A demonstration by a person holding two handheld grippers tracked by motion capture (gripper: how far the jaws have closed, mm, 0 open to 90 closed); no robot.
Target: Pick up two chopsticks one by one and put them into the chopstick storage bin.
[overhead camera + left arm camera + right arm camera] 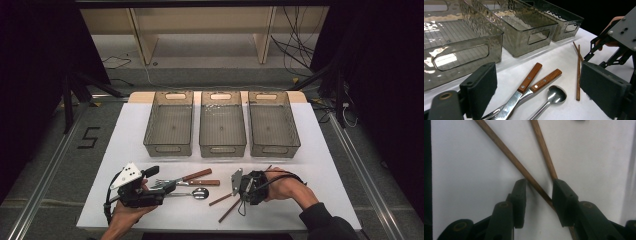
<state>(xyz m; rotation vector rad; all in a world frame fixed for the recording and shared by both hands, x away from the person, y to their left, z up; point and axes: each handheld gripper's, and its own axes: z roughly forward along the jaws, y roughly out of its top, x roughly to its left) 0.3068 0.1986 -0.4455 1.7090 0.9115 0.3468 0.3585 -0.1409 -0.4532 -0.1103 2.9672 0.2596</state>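
Note:
Two brown wooden chopsticks (223, 199) lie crossed on the white table (310, 165) in front of the person. My right gripper (540, 182) points down at them, its pads on either side of where they cross, with a gap left between the pads. One chopstick (504, 151) runs in from the upper left and the other chopstick (541, 142) ends at the right pad. My left gripper (162, 181) stands open over two wooden-handled utensils (530, 77) and a steel spoon (555, 95), holding nothing.
Three empty grey plastic bins (168, 149) (222, 150) (275, 149) stand side by side at the table's far side. A wooden shelf and cables lie beyond the table. Dark floor surrounds it.

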